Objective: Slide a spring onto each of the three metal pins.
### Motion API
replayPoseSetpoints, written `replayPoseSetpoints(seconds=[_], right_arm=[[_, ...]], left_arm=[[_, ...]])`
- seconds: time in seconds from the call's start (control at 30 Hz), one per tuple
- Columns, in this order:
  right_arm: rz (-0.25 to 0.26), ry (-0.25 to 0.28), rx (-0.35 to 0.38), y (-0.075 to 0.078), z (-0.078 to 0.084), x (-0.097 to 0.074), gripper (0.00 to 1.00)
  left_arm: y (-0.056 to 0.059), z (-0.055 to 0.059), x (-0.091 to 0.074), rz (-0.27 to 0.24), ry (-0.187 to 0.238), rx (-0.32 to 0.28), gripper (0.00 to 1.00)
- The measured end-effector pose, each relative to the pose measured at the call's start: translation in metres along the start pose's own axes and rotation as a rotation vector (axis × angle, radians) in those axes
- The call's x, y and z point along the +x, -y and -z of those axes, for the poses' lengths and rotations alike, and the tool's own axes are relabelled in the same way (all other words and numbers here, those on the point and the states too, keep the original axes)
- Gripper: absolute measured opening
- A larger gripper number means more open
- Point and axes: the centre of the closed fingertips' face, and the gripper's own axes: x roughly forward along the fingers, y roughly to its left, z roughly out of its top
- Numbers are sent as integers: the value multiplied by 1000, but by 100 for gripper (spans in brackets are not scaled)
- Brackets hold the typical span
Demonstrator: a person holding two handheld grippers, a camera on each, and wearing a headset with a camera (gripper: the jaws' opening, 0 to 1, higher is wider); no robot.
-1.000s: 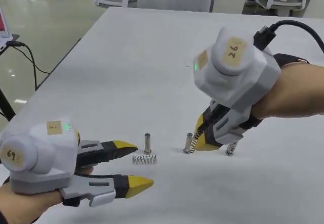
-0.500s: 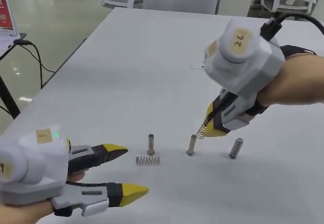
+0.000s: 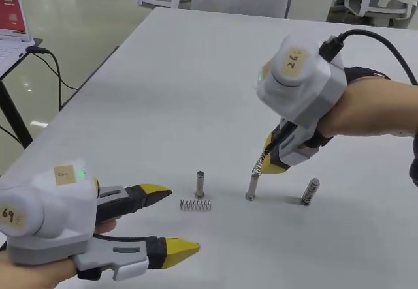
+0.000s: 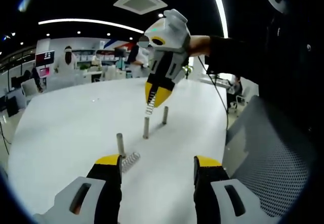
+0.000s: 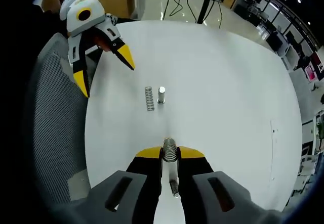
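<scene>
White table (image 3: 196,74): R tool (image 3: 274,166) pinches spring (image 3: 260,165) above mid pin (image 3: 252,187).

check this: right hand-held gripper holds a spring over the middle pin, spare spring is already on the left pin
No: the spare spring lies on the table beside the left pin, as the head view shows. The right hand-held gripper does hold a spring over the middle pin.

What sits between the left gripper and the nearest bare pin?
A loose spring lies flat on the table at the foot of that pin, between it and the open left gripper. The head view and left gripper view both show it.
</scene>
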Motion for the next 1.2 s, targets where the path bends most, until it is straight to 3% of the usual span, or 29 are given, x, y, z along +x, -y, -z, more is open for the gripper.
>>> replayPoseSetpoints(seconds=[0.83, 1.2], right_arm=[[-26, -49, -5, 3, 5, 15, 8], [-43, -91, 0, 2, 13, 39, 8]], left_arm=[[-3, 1, -3, -8, -2, 0, 50], [-3, 1, -3, -7, -6, 1, 49]])
